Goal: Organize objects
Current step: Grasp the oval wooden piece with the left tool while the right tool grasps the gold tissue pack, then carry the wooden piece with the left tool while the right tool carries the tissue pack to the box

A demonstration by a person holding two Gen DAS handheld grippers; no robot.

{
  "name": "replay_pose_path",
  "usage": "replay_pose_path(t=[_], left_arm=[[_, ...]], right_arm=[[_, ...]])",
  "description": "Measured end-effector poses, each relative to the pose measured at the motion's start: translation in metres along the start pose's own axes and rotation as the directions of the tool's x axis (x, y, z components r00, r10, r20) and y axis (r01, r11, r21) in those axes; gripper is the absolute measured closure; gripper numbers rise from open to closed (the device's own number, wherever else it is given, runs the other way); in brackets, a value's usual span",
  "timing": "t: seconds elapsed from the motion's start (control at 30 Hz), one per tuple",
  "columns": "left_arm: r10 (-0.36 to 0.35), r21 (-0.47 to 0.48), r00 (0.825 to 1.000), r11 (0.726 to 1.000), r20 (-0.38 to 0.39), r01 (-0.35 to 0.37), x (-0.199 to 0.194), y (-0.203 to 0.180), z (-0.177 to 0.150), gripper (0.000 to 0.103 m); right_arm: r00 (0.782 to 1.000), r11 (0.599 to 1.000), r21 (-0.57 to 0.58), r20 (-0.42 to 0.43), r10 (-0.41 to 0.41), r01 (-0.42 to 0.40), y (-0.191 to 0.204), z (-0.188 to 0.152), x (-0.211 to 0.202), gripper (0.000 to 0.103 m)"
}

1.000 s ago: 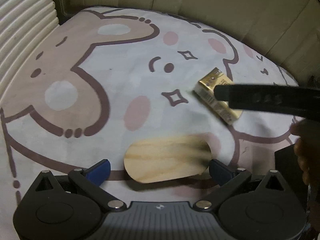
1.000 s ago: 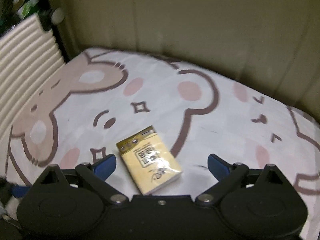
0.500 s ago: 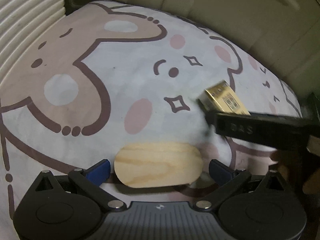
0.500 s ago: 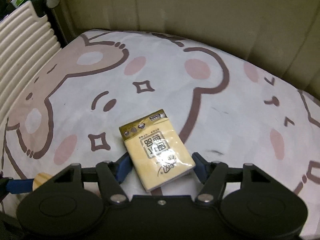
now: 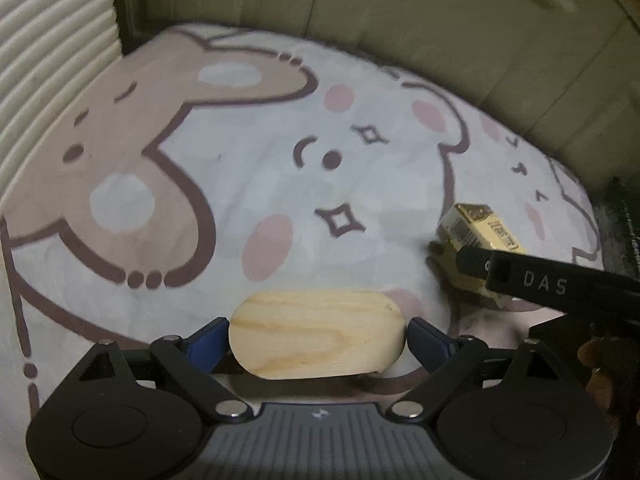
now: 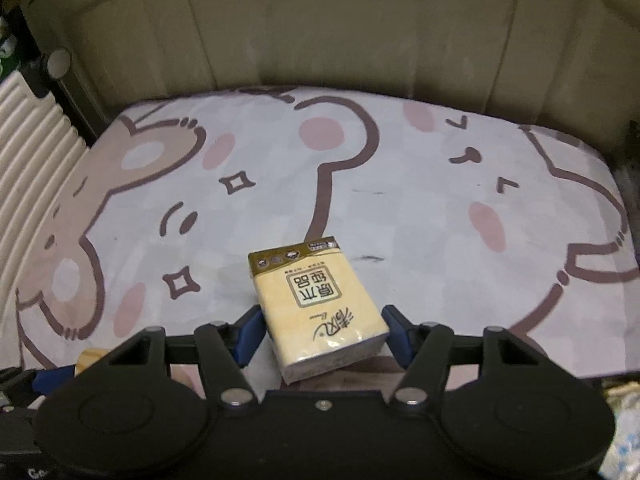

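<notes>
My left gripper (image 5: 318,334) is shut on an oval wooden board (image 5: 316,334), its blue pads pressed on both ends, just above the cartoon-print cloth (image 5: 240,184). My right gripper (image 6: 322,330) is shut on a yellow tissue pack (image 6: 320,308) and holds it tilted above the cloth (image 6: 420,208). The pack (image 5: 476,232) and the right gripper's black body show at the right of the left wrist view. A corner of the board (image 6: 90,358) shows at the lower left of the right wrist view.
The cloth covers a soft surface with a beige padded wall (image 6: 320,32) behind it. A ribbed cream cushion (image 5: 44,76) runs along the left side. A dark gap lies past the cloth's right edge (image 6: 632,184).
My right gripper has closed on the tissue pack and lifted it. My left gripper has closed on the wooden board, whose ends now touch both pads.
</notes>
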State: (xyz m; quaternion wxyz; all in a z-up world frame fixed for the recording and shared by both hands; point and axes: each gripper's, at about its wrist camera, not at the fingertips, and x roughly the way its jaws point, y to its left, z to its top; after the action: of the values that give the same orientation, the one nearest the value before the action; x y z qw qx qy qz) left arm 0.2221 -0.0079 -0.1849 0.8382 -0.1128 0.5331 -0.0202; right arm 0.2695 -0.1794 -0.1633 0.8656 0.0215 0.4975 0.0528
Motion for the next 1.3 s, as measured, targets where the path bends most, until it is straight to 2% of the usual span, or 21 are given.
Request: replay_pose_path(t=[0.2,0.57,0.83,1.3], left_arm=[[-0.004,0.057,0.997,0.998,0.075,0.000,-0.024,-0.009,0.003,0.009],[-0.049,0.121,0.986,0.992,0.162,0.029,-0.071,-0.021,-0.001,0.009],[-0.070,0.168,0.980,0.985,0.187,0.039,-0.100,-0.028,-0.009,0.009],[-0.138,0.225,0.965,0.970,0.224,0.087,-0.130,-0.042,-0.020,0.009]], right_arm=[[0.998,0.999,0.049,0.056,-0.002,-0.001,-0.001,-0.004,-0.036,0.039],[0.988,0.992,0.120,0.146,-0.045,0.027,-0.013,-0.022,-0.097,0.039],[0.983,0.982,0.185,0.168,-0.075,0.044,-0.023,-0.047,-0.129,0.040],[0.966,0.964,0.267,0.249,-0.074,0.005,-0.039,-0.073,-0.177,0.039]])
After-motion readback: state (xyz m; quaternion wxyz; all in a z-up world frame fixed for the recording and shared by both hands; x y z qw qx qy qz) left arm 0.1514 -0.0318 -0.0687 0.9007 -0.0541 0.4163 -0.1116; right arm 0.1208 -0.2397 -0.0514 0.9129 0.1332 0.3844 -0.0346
